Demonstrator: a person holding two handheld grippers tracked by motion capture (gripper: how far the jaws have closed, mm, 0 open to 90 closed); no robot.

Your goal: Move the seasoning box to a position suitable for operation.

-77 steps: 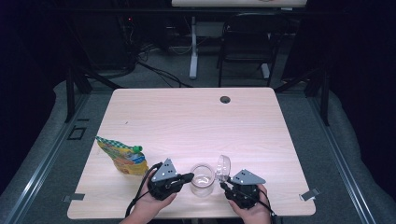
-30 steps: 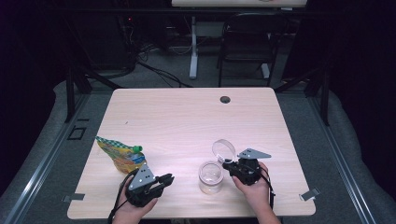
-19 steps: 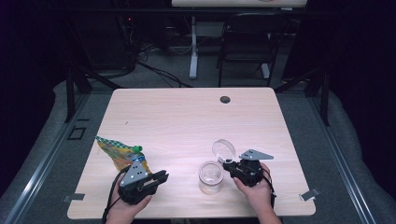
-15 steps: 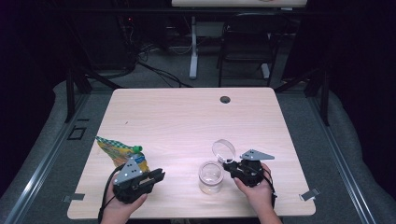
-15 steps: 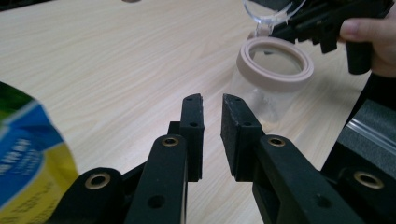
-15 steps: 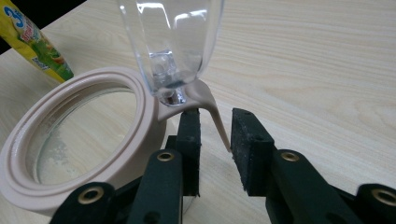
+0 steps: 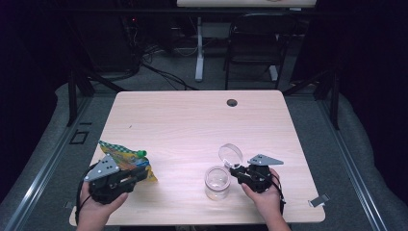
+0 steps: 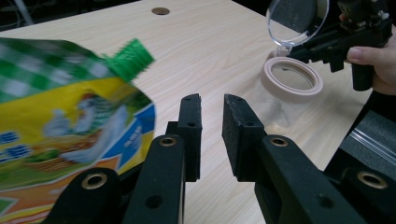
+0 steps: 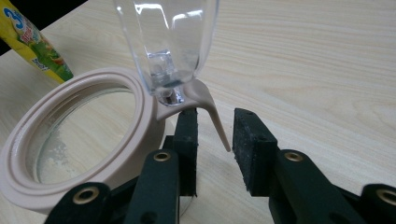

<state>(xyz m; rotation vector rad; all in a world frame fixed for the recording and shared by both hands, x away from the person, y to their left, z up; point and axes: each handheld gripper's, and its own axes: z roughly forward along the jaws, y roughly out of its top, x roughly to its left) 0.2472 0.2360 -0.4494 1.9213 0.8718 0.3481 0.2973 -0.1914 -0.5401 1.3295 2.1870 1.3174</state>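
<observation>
Left hand-held gripper (image 7: 137, 174) moved from jar (image 7: 217, 182) to pouch (image 7: 126, 161) at counter's 8 o'clock, jaws apart, empty. Right hand-held gripper (image 7: 236, 172) parted at lid (image 7: 230, 155) hinge; jar open at 5 o'clock. Pouch pickup likely next.

The jar (image 7: 217, 182) is standing on the worktop (image 7: 192, 125) near its front edge, its hinged lid (image 7: 231, 155) tilting up behind it. Left of the jar, well apart, the pouch (image 7: 126, 161) is lying flat, with the left gripper (image 7: 137, 174) sitting just in front of the pouch. The right gripper (image 7: 235, 172) is sitting just right of the jar. Far behind the jar, a grommet (image 7: 232, 102) is sitting in the worktop.
</observation>
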